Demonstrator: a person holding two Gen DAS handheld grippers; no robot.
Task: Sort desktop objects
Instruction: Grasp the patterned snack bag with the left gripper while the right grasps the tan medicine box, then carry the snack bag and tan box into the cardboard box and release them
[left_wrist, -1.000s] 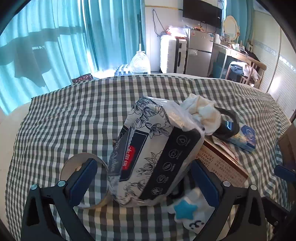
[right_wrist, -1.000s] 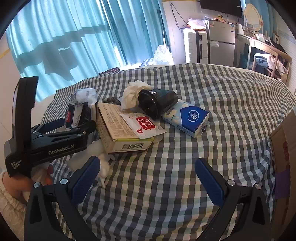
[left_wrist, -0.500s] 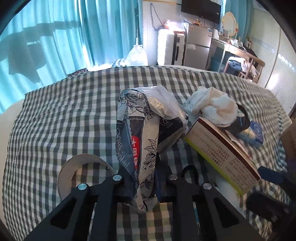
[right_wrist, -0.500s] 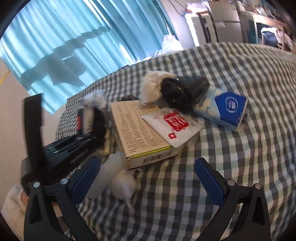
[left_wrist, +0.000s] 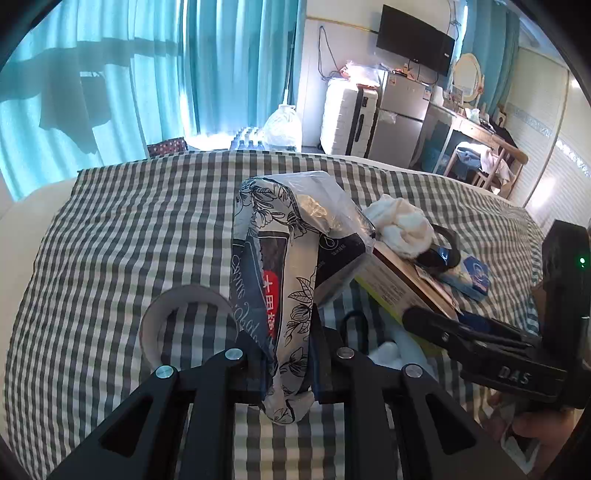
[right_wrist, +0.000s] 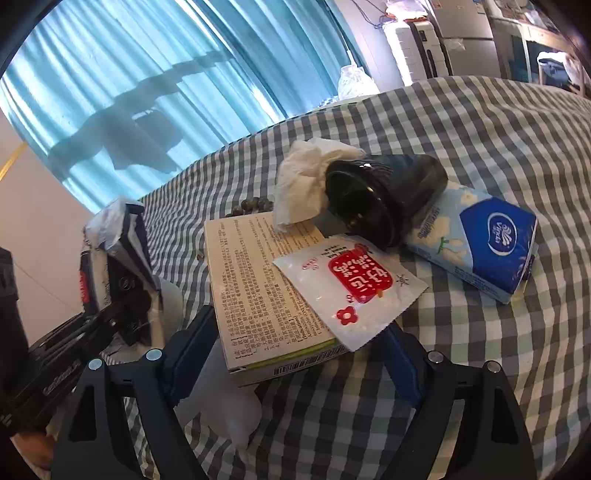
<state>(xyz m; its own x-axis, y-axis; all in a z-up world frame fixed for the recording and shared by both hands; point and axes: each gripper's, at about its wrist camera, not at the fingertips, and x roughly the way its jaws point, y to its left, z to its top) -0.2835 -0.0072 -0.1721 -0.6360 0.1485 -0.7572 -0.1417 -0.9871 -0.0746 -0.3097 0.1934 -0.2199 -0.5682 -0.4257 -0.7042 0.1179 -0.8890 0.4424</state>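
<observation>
Left gripper (left_wrist: 286, 354) clamps a floral black-and-white soft tissue pack (left_wrist: 275, 280). Right gripper (right_wrist: 295, 343), jaws closing, straddles a beige printed cardboard box (right_wrist: 255, 288), pads not pressing

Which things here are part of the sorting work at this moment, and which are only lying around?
In hand now:
- left gripper, shut on the floral wipes pack
- right gripper, jaws closing around the printed carton

Lying about:
- red-label sachet on the carton
- blue tissue pack
- black cup
- crumpled tissue
- tape roll
</observation>
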